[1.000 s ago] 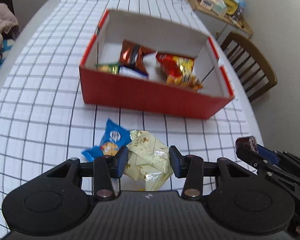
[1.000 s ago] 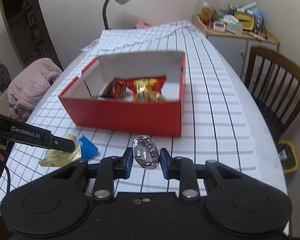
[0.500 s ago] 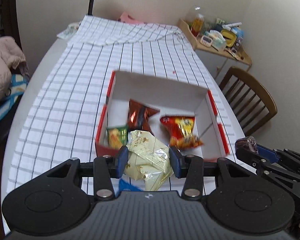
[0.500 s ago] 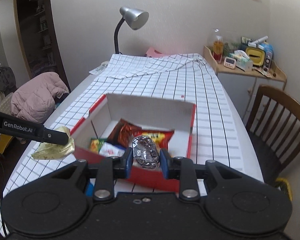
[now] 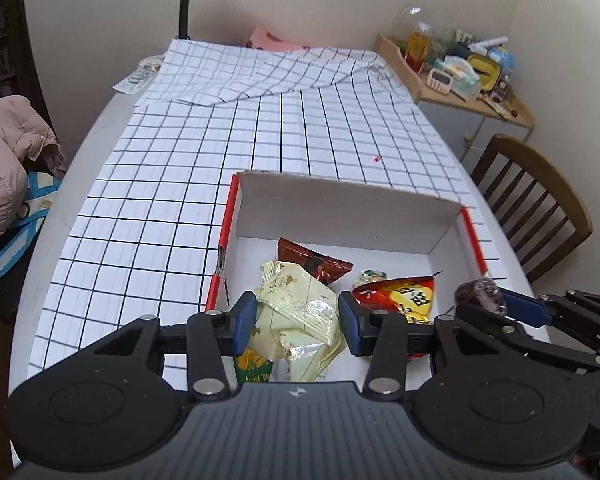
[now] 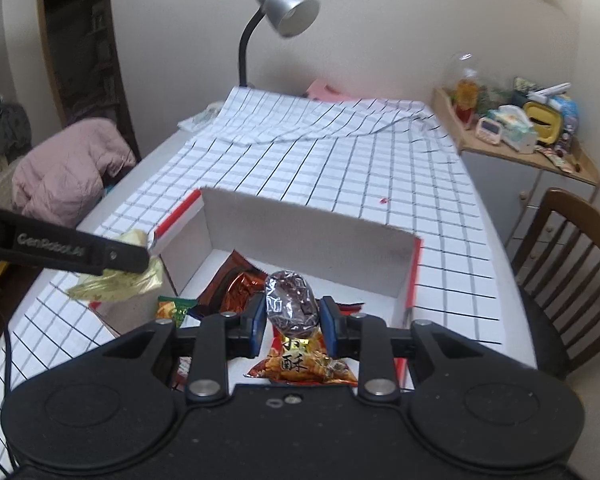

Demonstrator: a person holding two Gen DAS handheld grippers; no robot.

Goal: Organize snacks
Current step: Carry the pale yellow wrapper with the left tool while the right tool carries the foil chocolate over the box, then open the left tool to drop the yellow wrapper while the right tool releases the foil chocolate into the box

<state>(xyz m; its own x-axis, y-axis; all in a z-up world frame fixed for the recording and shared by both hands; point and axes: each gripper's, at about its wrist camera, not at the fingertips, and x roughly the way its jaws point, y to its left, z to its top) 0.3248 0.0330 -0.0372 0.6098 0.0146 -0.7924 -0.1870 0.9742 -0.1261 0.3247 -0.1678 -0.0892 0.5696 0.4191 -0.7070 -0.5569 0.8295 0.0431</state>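
Both grippers now over the red box, each carrying a snack.

Left gripper (image 5: 298, 322) clenched on the pale gold-star packet (image 5: 296, 312); right gripper (image 6: 293, 318) clenched on the foil-wrapped sweet (image 6: 291, 303). A second ago both were low at the table in front of the red box (image 5: 342, 202); they have since lifted and moved forward, so both snacks hang above its open interior. Below lie a red-yellow bag (image 6: 300, 364), a brown packet (image 5: 314, 262) and a green packet (image 6: 174, 308). Judged: release is next. Beyond, checked cloth (image 5: 260, 128), lamp (image 6: 288, 14).
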